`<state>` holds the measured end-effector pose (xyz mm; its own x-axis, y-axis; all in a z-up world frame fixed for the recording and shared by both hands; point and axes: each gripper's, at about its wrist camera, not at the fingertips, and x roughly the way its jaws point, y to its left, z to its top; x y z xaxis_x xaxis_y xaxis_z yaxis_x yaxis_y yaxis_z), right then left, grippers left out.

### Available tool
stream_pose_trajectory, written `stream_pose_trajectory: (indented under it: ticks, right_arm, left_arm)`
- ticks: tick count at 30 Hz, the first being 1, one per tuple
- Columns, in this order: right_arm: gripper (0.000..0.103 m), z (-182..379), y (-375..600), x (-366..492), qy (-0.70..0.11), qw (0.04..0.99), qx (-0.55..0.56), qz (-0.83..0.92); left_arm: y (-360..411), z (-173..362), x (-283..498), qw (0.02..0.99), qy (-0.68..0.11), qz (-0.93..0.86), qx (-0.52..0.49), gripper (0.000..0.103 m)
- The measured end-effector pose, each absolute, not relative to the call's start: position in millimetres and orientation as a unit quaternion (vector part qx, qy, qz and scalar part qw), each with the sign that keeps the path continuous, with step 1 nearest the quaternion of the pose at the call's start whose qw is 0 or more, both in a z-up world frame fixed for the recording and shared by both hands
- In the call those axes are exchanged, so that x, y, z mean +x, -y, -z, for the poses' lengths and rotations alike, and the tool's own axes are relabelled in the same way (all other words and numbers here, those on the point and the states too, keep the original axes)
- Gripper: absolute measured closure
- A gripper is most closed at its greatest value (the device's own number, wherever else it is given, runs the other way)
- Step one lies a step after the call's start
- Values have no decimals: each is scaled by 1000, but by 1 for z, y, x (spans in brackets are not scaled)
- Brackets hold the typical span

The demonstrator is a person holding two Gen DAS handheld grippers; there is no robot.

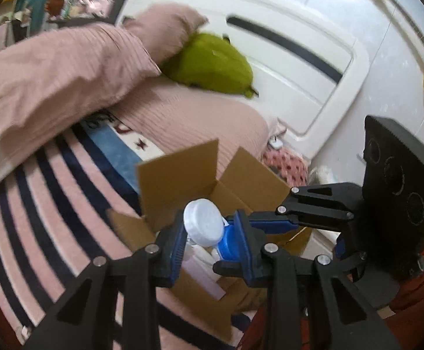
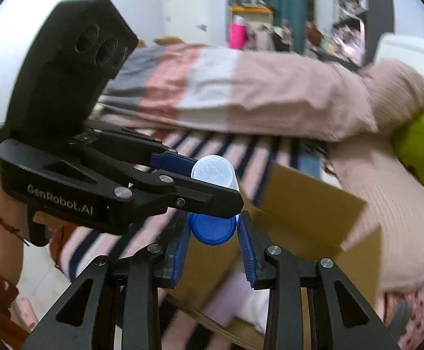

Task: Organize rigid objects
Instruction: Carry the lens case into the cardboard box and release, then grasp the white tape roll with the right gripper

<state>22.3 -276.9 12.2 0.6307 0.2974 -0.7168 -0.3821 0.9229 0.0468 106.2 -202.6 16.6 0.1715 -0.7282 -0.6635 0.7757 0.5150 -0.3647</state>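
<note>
The open brown cardboard box (image 1: 179,175) stands on a bed covered by a pink blanket with dark navy stripes (image 1: 45,192), and both grippers hang over it.

The left gripper (image 1: 209,239) is clamped on a clear plastic bottle with a round white cap (image 1: 203,221), held above the box's open top with the cap toward the camera. In the right wrist view that same gripper comes in from the left, its black body carrying the white lettering "GenRobot.AI".

The right gripper (image 2: 213,233) is closed on a bottle with a round blue cap (image 2: 213,229), just above the box's near edge and directly under the white-capped bottle (image 2: 214,172).

Inside the box lie pale pink and white items, too blurred to identify. Beyond the box, a green pear-shaped plush cushion (image 1: 212,64) rests against a white headboard (image 1: 299,67).
</note>
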Motion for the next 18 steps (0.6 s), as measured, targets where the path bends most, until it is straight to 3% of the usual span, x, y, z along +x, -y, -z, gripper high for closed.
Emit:
stream_pose_trajectory:
  ticks: [5,7,9,10,18]
  right_arm:
    - [75,6,304,35,-455,877,-42,-146]
    - [75,12,309,39,-473,870,-47,-131]
    - [71,18,314,38,-487,864,-47,-115]
    - [68,20,317,39,-494,862,-38,-111]
    - [61,1,293,25,-456,878,-41,-142]
  left_arm:
    - [243,1,113,742,-463,480,69,74]
    - [251,5,114,737,-475,474,77,67]
    - [253,5,113,743,-472,467,83,45]
    - [250,3,112,749,-465,464,84,41]
    - [149,-33,107,823,-407,394,50,31]
